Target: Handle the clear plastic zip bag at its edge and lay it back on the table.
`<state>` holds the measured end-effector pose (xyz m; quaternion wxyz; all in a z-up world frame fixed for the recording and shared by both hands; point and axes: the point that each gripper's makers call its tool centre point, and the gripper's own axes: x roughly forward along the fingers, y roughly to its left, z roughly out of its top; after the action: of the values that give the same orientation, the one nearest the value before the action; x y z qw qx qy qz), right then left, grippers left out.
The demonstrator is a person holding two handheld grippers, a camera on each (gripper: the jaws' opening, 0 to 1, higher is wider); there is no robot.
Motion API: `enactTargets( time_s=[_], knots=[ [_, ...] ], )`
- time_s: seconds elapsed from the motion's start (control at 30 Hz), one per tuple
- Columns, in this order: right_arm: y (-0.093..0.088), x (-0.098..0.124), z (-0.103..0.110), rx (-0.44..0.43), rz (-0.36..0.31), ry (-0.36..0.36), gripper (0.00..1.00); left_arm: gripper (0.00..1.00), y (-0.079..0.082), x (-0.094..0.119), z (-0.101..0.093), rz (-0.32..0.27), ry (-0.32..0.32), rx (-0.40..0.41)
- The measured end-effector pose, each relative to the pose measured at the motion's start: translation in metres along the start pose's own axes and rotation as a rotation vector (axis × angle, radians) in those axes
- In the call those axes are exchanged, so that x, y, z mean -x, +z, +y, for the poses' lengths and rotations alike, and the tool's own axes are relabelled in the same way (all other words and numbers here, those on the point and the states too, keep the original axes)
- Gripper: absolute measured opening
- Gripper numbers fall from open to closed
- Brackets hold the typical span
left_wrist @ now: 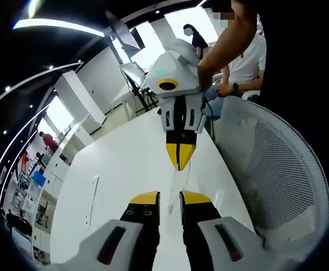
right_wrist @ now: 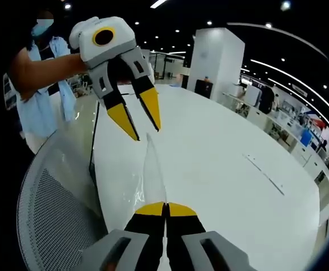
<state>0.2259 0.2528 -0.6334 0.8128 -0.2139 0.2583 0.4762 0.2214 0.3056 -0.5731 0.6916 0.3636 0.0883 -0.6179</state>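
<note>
A broad white worktop (right_wrist: 221, 152) with a glossy surface runs away into a large open hall. Beside it stands a chair with a white mesh backrest (left_wrist: 277, 169). The ceiling (right_wrist: 210, 14) is dark and set with small round spotlights and long curved light strips (left_wrist: 57, 23). A tall white pillar (right_wrist: 215, 62) rises beyond the worktop, and white partition walls (left_wrist: 102, 73) stand further back. Bright windows (left_wrist: 159, 36) let daylight in at the far side. White counters and shelving (right_wrist: 277, 121) line the room's edge, where distant people (left_wrist: 48, 141) stand, too small to make out.
</note>
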Motion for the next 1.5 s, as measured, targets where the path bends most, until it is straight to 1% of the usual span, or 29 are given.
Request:
enactTargets(
  time_s=[0.1,0.3,0.53,0.67,0.83,1.03,1.17,1.5],
  knots=[
    [-0.001,0.000,-0.001,-0.009,0.003,0.000,0.00,0.12,0.006,-0.002,-0.001,-0.007,-0.008,-0.002],
    [0.002,0.001,0.000,-0.022,0.002,0.010,0.00,0.13,0.010,-0.002,-0.003,-0.009,-0.015,-0.006],
    [0.004,0.001,0.000,-0.031,0.009,0.014,0.00,0.13,0.007,-0.007,-0.010,0.011,-0.039,-0.026],
    [0.005,0.000,0.000,-0.036,0.008,0.015,0.00,0.12,0.009,-0.012,-0.014,0.017,-0.056,-0.039],
    [0.006,0.000,0.001,-0.045,0.011,0.018,0.00,0.12,0.007,-0.020,-0.019,0.042,-0.086,-0.067],
    [0.007,0.001,0.000,-0.052,0.013,0.020,0.00,0.11,0.001,-0.026,-0.023,0.079,-0.101,-0.095],
    [0.008,0.002,-0.001,-0.056,0.013,0.022,0.00,0.10,-0.003,-0.030,-0.024,0.090,-0.101,-0.098],
    [0.012,0.002,0.001,-0.058,0.016,0.033,0.00,0.04,-0.009,-0.035,-0.022,0.117,-0.092,-0.114]
  ],
)
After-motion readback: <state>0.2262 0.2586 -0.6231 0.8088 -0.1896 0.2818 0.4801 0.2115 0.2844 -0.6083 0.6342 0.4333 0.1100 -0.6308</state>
